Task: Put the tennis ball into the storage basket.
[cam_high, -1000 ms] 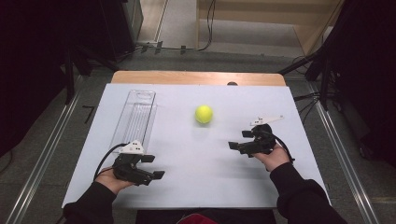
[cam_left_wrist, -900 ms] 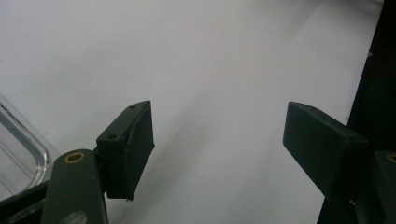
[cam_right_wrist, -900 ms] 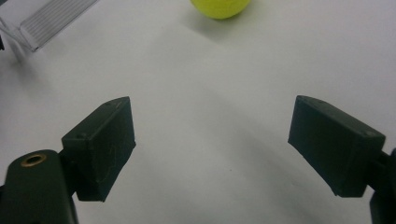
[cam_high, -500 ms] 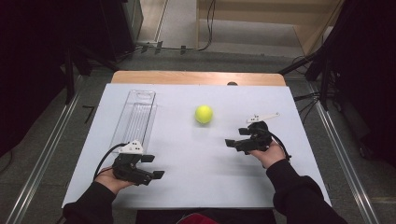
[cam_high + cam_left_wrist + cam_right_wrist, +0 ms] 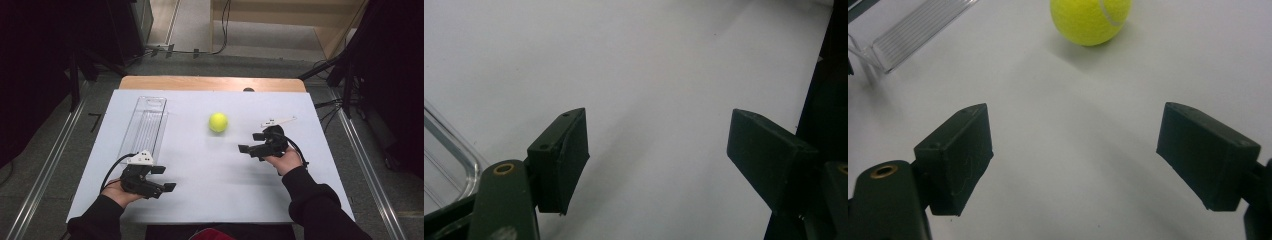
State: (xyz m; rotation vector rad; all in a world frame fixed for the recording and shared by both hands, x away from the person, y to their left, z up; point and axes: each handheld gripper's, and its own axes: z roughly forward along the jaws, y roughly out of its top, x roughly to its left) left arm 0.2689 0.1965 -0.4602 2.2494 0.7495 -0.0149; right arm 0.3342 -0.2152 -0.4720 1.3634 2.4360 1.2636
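A yellow tennis ball [image 5: 218,122] lies on the white table top [image 5: 215,195], near the middle. In the right gripper view the tennis ball [image 5: 1091,20] sits ahead of the jaws, a short way beyond them. My right gripper [image 5: 251,142] is open, to the right of and nearer than the ball, pointing left with nothing between its jaws. My left gripper [image 5: 164,178] rests open near the front left of the table, also holding nothing. A long clear plastic tray [image 5: 145,127] lies lengthwise on the left side, just beyond the left gripper; a corner of the clear tray [image 5: 451,160] is at the left edge of the left gripper view.
The table's wooden far edge [image 5: 210,83] runs along the back. Metal rails [image 5: 45,165] flank the table on the floor at both sides. Cables [image 5: 220,30] trail on the floor behind. Bare white surface lies between the two grippers.
My right gripper has moved left and slightly forward, closer to the ball. The left gripper, ball and tray have stayed in place.
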